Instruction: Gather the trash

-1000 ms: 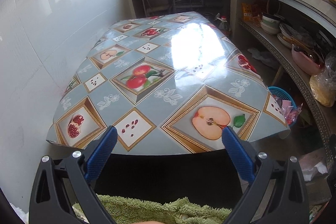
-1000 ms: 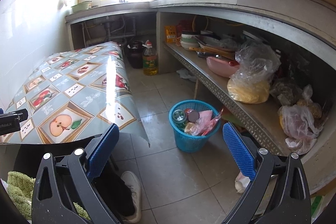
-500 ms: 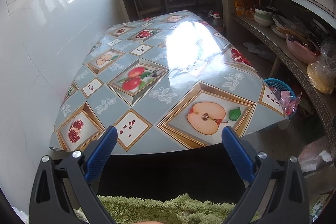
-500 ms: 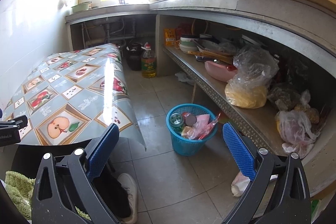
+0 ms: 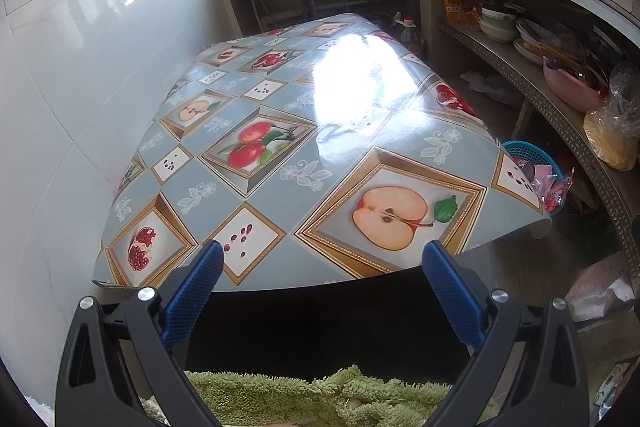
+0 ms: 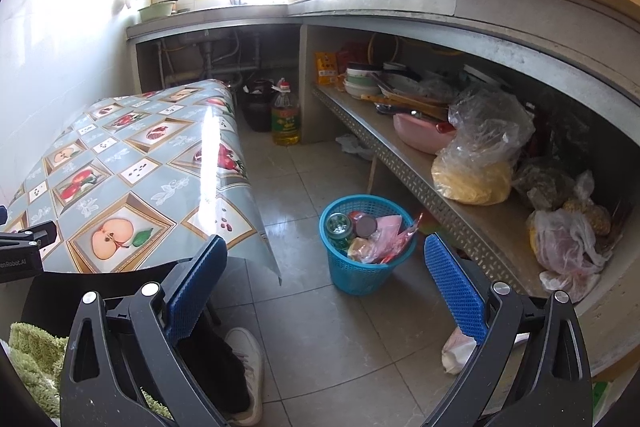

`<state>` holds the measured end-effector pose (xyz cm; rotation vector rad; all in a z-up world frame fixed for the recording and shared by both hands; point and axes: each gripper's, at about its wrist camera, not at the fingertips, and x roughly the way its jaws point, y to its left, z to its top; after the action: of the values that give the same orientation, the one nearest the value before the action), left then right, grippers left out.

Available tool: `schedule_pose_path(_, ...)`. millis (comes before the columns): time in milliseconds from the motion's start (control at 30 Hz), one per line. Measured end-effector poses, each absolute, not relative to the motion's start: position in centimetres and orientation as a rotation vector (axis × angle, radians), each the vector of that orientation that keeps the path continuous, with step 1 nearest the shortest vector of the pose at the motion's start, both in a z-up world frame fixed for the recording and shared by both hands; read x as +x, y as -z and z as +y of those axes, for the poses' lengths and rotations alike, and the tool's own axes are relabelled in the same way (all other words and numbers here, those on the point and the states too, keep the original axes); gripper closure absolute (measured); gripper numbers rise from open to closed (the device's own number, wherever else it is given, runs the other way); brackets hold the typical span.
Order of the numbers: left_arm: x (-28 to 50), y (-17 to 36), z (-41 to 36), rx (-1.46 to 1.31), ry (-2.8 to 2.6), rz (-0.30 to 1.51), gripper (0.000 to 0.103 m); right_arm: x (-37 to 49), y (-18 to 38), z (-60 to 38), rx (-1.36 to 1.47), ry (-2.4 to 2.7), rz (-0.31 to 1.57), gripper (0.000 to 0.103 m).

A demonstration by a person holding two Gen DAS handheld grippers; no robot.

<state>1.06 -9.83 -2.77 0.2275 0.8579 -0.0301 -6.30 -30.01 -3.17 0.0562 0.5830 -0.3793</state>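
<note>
Both tongs are spread wide and hold nothing, the left tongs point(image 5: 320, 267) above the fruit-patterned counter point(image 5: 304, 147), the right tongs point(image 6: 326, 263) over the floor point(image 6: 320, 327) toward the blue basket point(image 6: 360, 275) holding trash point(image 6: 372, 233) beside it.

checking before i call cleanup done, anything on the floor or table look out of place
Yes. A crumpled whitish wrapper lies loose on the floor tiles beside the counter base, outside the blue basket. Another crumpled scrap lies farther back under the shelf. The tablecloth corner curls up.
</note>
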Motion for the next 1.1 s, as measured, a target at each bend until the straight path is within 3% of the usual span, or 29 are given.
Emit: schedule_pose_path(1100, 0.99, 3.10, -10.23, 0.240, 0.042, 0.874, 0.006, -6.46, 3.17, -30.19, 0.052, 0.382, 0.580, 0.008)
